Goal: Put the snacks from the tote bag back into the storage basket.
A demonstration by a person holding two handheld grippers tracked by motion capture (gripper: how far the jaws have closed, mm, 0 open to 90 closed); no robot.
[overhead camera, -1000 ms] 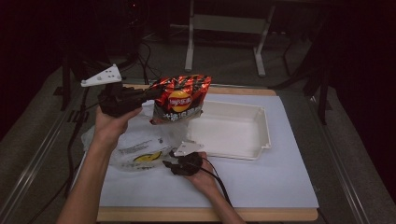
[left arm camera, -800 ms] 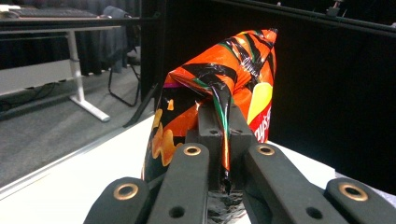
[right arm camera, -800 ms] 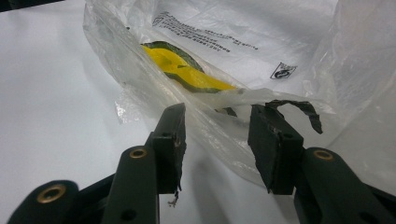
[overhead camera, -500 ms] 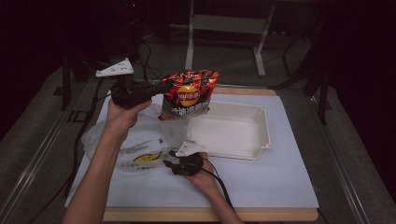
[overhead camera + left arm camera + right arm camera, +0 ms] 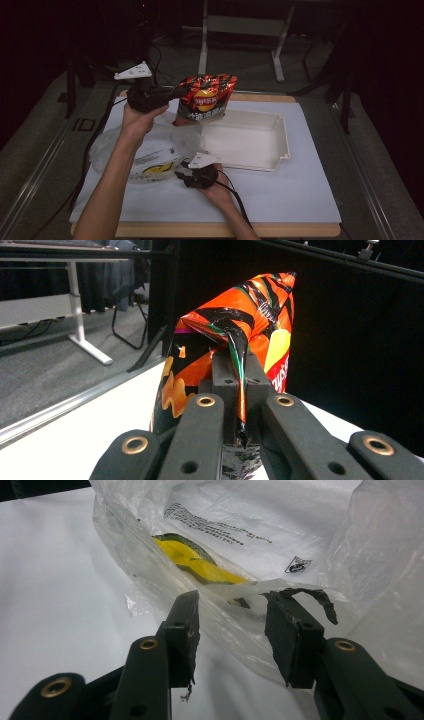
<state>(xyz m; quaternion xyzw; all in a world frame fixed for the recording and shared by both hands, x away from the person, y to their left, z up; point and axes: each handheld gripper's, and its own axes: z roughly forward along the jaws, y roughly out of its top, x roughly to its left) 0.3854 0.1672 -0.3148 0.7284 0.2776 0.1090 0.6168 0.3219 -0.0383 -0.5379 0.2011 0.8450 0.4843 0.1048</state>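
A red and orange chip bag (image 5: 205, 100) hangs in the air over the near-left corner of the white tray (image 5: 281, 150). My left gripper (image 5: 182, 92) is shut on the bag's crimped edge. In the left gripper view that edge (image 5: 239, 365) is pinched between the jaws of the left gripper (image 5: 238, 377). Near the table's front, my right gripper (image 5: 182, 171) rests at the edge of a clear plastic bag (image 5: 145, 152). Its jaws stand apart in the right gripper view (image 5: 230, 625), with the plastic bag's (image 5: 250, 535) loose rim lying between them, not pinched. A yellow packet (image 5: 200, 565) lies inside.
The table carries a white mat (image 5: 300, 195) with a wooden edge at the front. The white tray sits right of centre and holds nothing. Cables trail from both grippers. A desk leg (image 5: 202, 45) and dark floor lie beyond the table.
My left hand has carried the chip bag to the right and a little farther away, toward the tray. The right gripper has stayed put at the plastic bag.
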